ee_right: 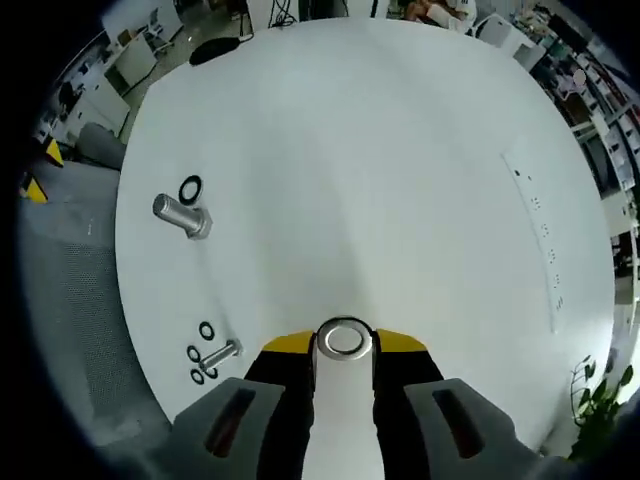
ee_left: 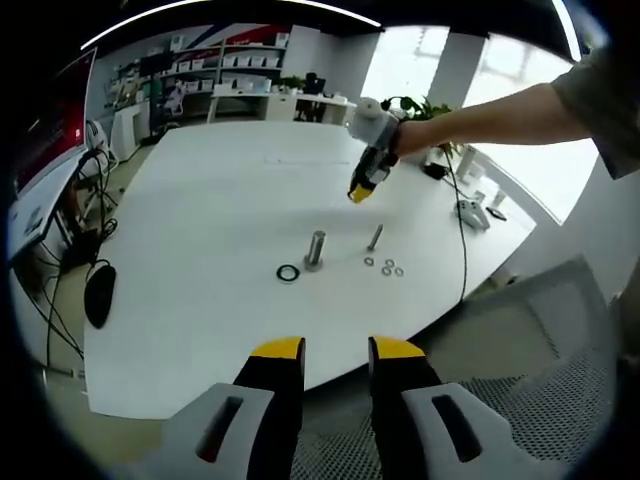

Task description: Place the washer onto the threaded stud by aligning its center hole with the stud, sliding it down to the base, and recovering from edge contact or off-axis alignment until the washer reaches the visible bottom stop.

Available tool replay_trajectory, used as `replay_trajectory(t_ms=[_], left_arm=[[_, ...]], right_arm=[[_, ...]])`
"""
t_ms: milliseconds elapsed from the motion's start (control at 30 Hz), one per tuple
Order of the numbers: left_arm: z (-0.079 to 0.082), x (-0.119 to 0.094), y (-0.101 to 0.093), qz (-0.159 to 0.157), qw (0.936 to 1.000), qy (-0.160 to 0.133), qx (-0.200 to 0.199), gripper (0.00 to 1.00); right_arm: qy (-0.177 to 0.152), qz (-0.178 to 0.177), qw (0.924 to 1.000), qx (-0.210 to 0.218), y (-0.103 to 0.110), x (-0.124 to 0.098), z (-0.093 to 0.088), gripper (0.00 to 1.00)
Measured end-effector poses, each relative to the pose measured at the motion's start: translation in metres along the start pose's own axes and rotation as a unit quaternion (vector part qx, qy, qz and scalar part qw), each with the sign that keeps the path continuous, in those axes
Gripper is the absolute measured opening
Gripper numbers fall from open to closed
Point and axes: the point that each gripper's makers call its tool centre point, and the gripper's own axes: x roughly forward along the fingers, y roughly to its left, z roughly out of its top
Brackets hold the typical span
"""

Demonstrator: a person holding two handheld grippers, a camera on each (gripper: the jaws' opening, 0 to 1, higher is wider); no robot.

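Observation:
A thick metal stud (ee_left: 314, 250) stands upright on the white table (ee_left: 200, 220), with a black ring (ee_left: 288, 272) flat beside its base. My left gripper (ee_left: 337, 350) hangs open over the table's near edge, nothing between its jaws. A person's arm holds my right gripper (ee_left: 360, 190) above the table, beyond the stud. In the right gripper view, my right gripper (ee_right: 344, 343) is shut on a silver washer (ee_right: 344, 339), pinched by its rim. The stud (ee_right: 182, 215) and black ring (ee_right: 190, 188) lie off to its left.
A thin bolt (ee_left: 375, 237) with three small washers (ee_left: 385, 267) lies right of the stud; the bolt (ee_right: 218, 353) shows again near my right jaws. A computer mouse (ee_left: 99, 293) and cables sit at the table's left edge. Shelves and desks stand behind.

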Motion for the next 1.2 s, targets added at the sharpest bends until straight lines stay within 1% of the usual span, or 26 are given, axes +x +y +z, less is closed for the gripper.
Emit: replay_trajectory(t_ms=[133, 333, 433, 467, 500, 833, 1000, 1200], left_arm=[[0.000, 0.000, 0.000, -0.002, 1.0000, 0.000, 0.002, 0.23], [0.001, 0.000, 0.000, -0.001, 1.0000, -0.005, 0.000, 0.23], [0.002, 0.000, -0.001, -0.001, 1.0000, -0.006, 0.001, 0.23], [0.002, 0.000, -0.001, -0.002, 1.0000, -0.006, 0.001, 0.23], [0.002, -0.001, -0.001, -0.002, 1.0000, -0.008, 0.001, 0.23], [0.004, -0.001, -0.002, -0.002, 0.9999, -0.014, 0.000, 0.23], [0.004, -0.001, -0.002, -0.004, 0.9999, -0.014, 0.001, 0.23], [0.005, -0.001, -0.002, -0.005, 0.9998, -0.017, 0.000, 0.23]], right_arm=[[-0.013, 0.005, 0.9993, -0.035, 0.020, -0.009, 0.018, 0.22], [-0.026, 0.013, 0.9975, -0.064, 0.038, -0.015, 0.035, 0.22], [-0.027, 0.019, 0.9965, -0.076, 0.049, -0.017, 0.039, 0.22], [-0.028, 0.021, 0.9958, -0.084, 0.047, -0.014, 0.040, 0.22], [-0.029, 0.022, 0.9954, -0.089, 0.049, -0.014, 0.041, 0.22], [-0.043, 0.040, 0.9910, -0.121, 0.086, -0.018, 0.059, 0.22], [-0.042, 0.051, 0.9879, -0.141, 0.102, -0.014, 0.073, 0.22], [-0.029, 0.065, 0.9847, -0.159, 0.112, -0.005, 0.079, 0.22]])
